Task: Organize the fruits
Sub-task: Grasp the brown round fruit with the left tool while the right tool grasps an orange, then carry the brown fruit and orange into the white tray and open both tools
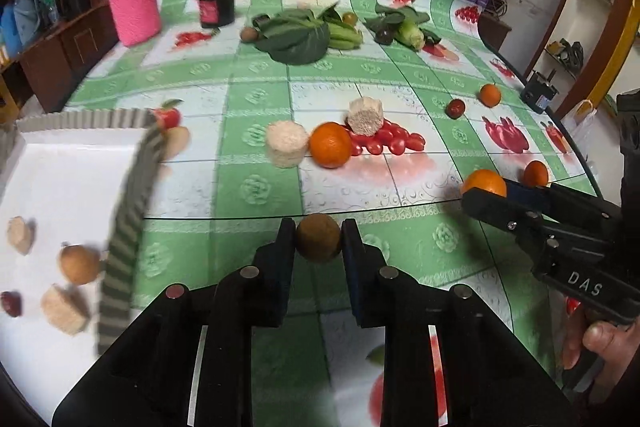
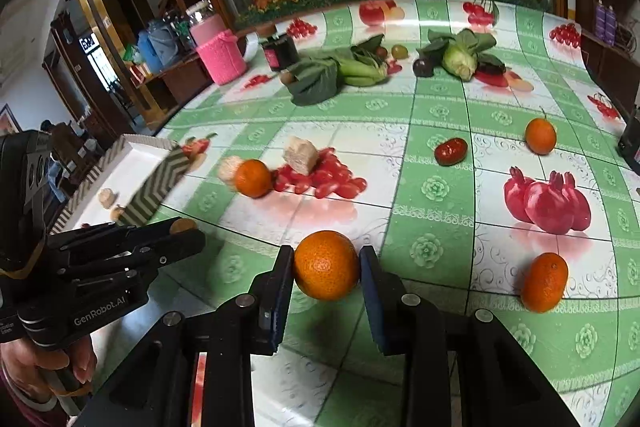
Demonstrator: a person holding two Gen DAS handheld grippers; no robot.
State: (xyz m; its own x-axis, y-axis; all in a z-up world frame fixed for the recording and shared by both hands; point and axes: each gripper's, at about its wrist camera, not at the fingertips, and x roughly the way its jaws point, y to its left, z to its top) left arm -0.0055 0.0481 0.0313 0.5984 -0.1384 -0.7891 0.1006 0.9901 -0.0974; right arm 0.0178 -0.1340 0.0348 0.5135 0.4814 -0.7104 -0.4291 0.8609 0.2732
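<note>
My left tongs (image 1: 319, 237) are clamped on a small brown round fruit (image 1: 318, 238), likely a longan, held above the green checked tablecloth (image 1: 256, 75) just right of the white tray (image 1: 60, 171) with its zigzag-patterned rim. My right tongs (image 2: 326, 267) grip an orange (image 2: 326, 265) between both pads, low over the near edge of the table. The tray already holds a similar brown fruit (image 1: 79, 263), a red one (image 1: 11, 303) and pale blocks. Loose on the cloth lie another orange (image 1: 331, 145) beside two pale cylinders, a red jujube (image 2: 451, 151), and two small oranges (image 2: 541, 135) and (image 2: 545, 282) to the right.

As I judge it, both pieces are bound for the tray. The sound way is to carry the brown fruit clear over the raised rim, lower it to a bare patch of white, and only then ease the pads apart, so it does not roll. The orange should follow once my left side is out of the way.
</note>
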